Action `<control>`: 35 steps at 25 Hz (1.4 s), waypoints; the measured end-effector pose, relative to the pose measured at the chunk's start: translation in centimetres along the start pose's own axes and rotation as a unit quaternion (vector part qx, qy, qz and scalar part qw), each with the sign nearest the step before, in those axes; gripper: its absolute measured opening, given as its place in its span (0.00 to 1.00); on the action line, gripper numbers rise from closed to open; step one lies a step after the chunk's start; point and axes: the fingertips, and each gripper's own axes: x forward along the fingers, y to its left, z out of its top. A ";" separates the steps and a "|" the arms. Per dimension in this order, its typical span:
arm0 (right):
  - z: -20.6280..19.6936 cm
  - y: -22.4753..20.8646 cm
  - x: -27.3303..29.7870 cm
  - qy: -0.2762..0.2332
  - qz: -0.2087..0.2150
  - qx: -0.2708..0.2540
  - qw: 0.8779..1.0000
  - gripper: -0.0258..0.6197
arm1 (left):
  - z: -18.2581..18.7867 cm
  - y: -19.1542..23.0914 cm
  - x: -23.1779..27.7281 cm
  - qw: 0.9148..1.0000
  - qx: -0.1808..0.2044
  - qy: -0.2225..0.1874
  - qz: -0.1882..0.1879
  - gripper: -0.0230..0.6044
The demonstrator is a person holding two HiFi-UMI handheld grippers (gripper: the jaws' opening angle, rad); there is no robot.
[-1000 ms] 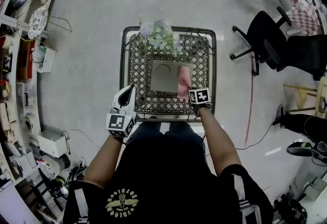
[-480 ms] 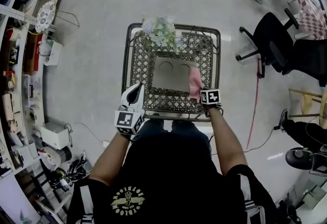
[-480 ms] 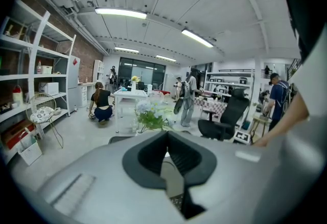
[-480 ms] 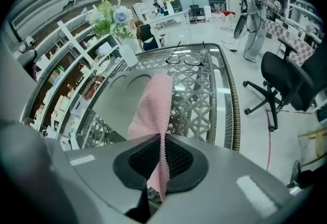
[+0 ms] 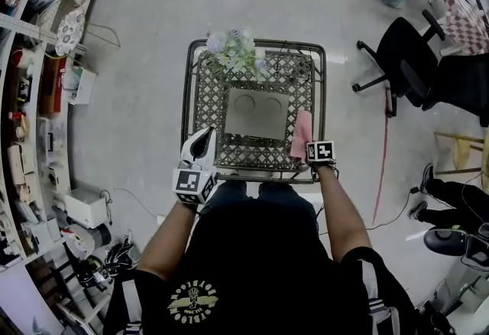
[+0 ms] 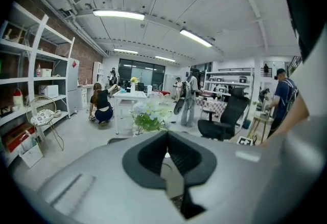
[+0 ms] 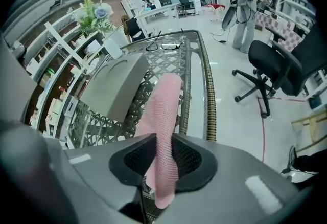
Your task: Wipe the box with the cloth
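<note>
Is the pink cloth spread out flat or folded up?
Folded: the pink cloth is a narrow strip on the lattice table beside the box, not spread over it.

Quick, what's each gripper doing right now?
Left gripper: shut, nothing in it.
Right gripper: closed on the pink cloth, though its jaws have just been opening.

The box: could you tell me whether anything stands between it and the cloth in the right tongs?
Nothing visible does. The pink cloth lies beside the box on the lattice table, with only open tabletop between them. The right tongs have just been opening, cloth between them.
</note>
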 end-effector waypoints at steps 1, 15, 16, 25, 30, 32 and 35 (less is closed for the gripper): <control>-0.1 -0.1 -0.1 -0.003 0.003 0.003 1.000 0.23 | 0.1 -0.2 0.0 1.000 0.001 -0.001 -0.001 0.04; 3.8 1.8 -11.7 -0.234 -0.038 -0.068 0.969 0.05 | 1.1 -1.9 0.6 0.999 0.004 -0.020 -0.034 0.04; 4.3 2.3 -13.0 -0.253 -0.034 -0.067 0.965 0.05 | 1.3 -2.0 0.6 0.999 0.006 -0.022 -0.037 0.04; 8.5 7.8 -26.0 -0.408 -0.022 -0.135 0.903 0.05 | 5.4 -2.2 -0.9 0.997 0.011 -0.060 -0.049 0.04; 10.6 11.8 -34.8 -0.507 0.024 -0.141 0.850 0.05 | 8.6 -2.6 -2.5 0.995 0.017 -0.082 -0.057 0.04; 11.0 12.5 -37.7 -0.532 0.019 -0.143 0.834 0.05 | 9.5 -2.9 -2.9 0.993 0.016 -0.098 -0.068 0.04; 11.4 13.0 -40.3 -0.556 0.004 -0.151 0.818 0.05 | 10.6 -3.3 -3.3 0.990 0.012 -0.116 -0.075 0.04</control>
